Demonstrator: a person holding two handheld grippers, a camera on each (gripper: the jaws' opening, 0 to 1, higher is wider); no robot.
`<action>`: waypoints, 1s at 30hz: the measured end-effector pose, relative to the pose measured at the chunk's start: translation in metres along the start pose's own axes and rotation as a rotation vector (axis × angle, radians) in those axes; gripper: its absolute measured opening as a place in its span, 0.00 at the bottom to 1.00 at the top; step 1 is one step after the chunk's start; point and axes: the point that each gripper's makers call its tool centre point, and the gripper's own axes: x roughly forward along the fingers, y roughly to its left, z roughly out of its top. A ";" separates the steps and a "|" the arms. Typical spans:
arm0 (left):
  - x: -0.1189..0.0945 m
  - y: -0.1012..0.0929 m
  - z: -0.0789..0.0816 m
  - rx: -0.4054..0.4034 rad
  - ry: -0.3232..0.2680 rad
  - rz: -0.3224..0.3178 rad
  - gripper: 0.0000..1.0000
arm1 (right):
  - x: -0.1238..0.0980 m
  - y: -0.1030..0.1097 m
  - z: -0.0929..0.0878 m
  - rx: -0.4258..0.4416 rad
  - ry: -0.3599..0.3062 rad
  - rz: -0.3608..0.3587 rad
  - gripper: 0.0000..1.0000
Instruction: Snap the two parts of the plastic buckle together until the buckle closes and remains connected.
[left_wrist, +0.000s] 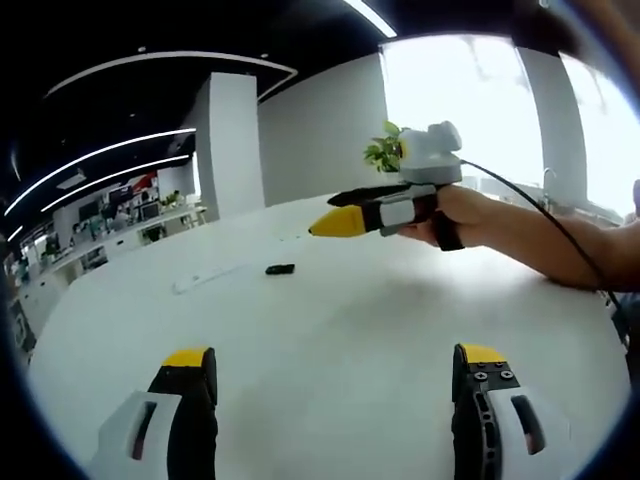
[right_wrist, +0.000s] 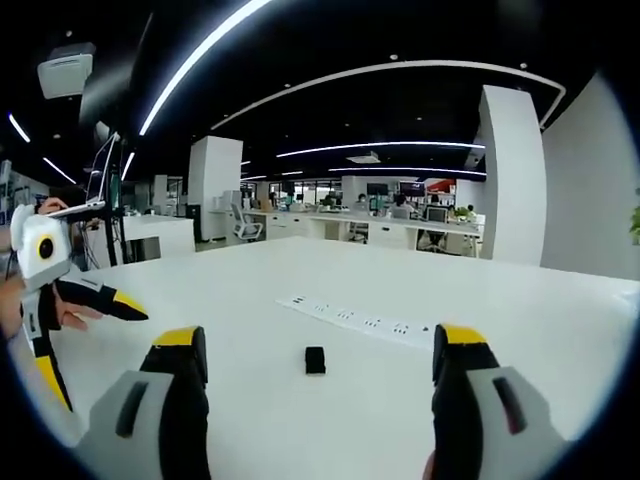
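The buckle (right_wrist: 315, 359) is showing as one small dark block lying on the white surface (right_wrist: 330, 300), too small to tell whether it is one part or two joined parts. In the left gripper view the same dark piece (left_wrist: 280, 269) is lying farther off and is little more than a short dark bar. A long white power strip (right_wrist: 360, 321) is lying just behind it in the right gripper view; in the left gripper view the strip (left_wrist: 212, 277) is barely standing out against the pale surface (left_wrist: 350, 320).

The left claw (left_wrist: 336, 372) is standing wide open, its two yellow-tipped jaws well apart, holding nothing and touching nothing; the buckle is lying ahead of it, well apart, toward the left jaw's side. The right claw (right_wrist: 318, 355) is also gaping wide and is empty; the buckle is lying between the lines of its two jaws, just ahead of the tips, though whether the claw is hovering above the surface or resting near it cannot be told.

In the left gripper view the right claw (left_wrist: 335, 222) is coming in from the right, held by a hand (left_wrist: 462, 215); its yellow tip is in sight, but how far its jaws are parted cannot be read from this side. In the right gripper view the left claw (right_wrist: 85, 335) is partly cut off at the left edge. An office with desks and a white pillar (right_wrist: 514, 175) is lying blurred behind.
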 end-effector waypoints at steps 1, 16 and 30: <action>0.000 0.000 -0.001 0.004 0.002 0.002 0.99 | 0.000 0.002 0.000 -0.002 0.002 0.003 0.94; -0.001 -0.003 -0.001 -0.014 -0.004 -0.007 0.99 | -0.007 0.016 -0.009 -0.031 0.051 -0.002 0.95; -0.004 0.001 0.000 0.027 -0.011 0.025 0.99 | -0.025 0.014 -0.008 -0.007 0.042 -0.004 1.00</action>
